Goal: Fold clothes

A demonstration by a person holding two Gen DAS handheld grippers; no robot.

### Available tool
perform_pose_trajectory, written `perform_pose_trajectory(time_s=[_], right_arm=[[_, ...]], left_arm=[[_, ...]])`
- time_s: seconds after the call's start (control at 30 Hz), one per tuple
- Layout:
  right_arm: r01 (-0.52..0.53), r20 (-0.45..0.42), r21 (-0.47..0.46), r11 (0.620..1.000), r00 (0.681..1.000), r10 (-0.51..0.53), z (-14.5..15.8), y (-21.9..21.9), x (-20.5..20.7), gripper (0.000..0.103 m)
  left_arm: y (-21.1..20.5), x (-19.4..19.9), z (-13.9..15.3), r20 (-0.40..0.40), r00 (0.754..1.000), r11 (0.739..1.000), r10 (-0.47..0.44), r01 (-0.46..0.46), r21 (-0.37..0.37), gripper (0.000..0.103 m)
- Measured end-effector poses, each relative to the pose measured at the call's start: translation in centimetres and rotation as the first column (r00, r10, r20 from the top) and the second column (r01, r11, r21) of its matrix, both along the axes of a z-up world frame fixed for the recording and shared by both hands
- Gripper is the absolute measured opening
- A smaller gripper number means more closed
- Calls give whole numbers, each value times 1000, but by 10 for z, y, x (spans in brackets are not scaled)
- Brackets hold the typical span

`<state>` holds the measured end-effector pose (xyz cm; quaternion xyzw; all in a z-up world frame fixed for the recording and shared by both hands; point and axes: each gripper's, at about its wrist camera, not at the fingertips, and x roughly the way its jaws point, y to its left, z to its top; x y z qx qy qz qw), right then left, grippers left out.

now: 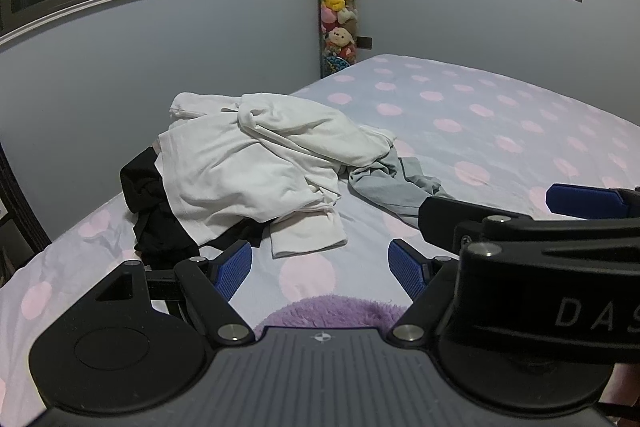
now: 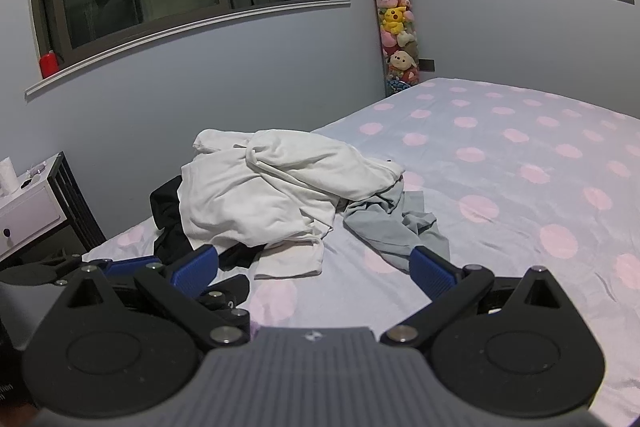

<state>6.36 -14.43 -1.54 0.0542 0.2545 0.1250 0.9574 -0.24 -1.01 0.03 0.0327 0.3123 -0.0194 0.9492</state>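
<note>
Clothes pile (image 1: 256, 163) sits mid-frame on the dotted bed (image 1: 500, 123), my left tongs (image 1: 320, 269) and right tongs (image 2: 314, 269) both released, holding nothing.

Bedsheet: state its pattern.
The bedsheet is pale lavender-blue with scattered pink spots, clearest in the right wrist view.

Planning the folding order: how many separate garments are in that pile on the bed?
3 that show: a white garment on top, a black one under its left side, a grey one trailing from its right. More may be buried beneath.
</note>
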Motion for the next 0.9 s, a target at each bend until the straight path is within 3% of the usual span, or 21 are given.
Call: perform_pose_trajectory(time_s=[0.27,0.47,0.63,0.9], right_arm=[[-68,59,-43,997,996,71,13,-14,20,102],[-147,39,-110,983,988,152,18,-19,57,102],[-198,16,-180,964,979,204,2,-17,94,102],[-230,-63,-233,945,973,221,-42,-13,162,96]], left_arm=[[30,20,13,-19,1000,1000,-5,5,-23,75],[69,55,27,-35,999,1000,-9,9,-4,75],[92,89,26,-39,999,998,-15,18,56,74],[124,149,-1,-55,998,998,-16,19,52,72]])
